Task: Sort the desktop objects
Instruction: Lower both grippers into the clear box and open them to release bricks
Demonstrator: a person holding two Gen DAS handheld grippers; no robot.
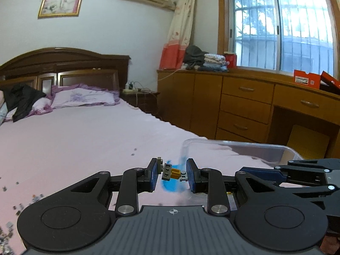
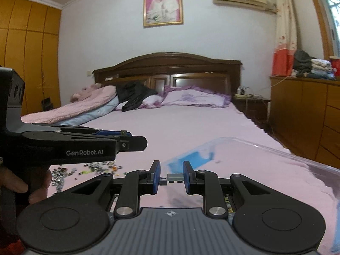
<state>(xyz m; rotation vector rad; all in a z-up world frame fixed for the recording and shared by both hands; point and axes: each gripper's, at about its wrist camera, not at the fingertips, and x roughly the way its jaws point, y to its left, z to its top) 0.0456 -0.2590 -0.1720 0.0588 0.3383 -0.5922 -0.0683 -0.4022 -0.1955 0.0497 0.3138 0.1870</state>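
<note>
In the left wrist view my left gripper (image 1: 173,171) is shut on a small brick piece (image 1: 172,173), grey with an orange part, held crosswise between the blue pads. The right wrist view shows my right gripper (image 2: 171,175) shut on a small grey and black brick piece (image 2: 175,177). Both hang above the pink bedsheet, just before a clear plastic box (image 1: 244,146) (image 2: 265,146) with a blue patch (image 2: 191,158) showing through it. Each gripper shows side-on in the other's view: the right gripper (image 1: 242,171) close on the right, the left gripper (image 2: 136,141) close on the left.
A heap of several loose small bricks (image 2: 95,166) (image 1: 12,208) lies on the sheet to the left. A hand (image 2: 14,187) holds the left gripper's handle. Pillows (image 2: 191,98) and a headboard stand at the far end; wooden drawers (image 1: 244,106) run along the right.
</note>
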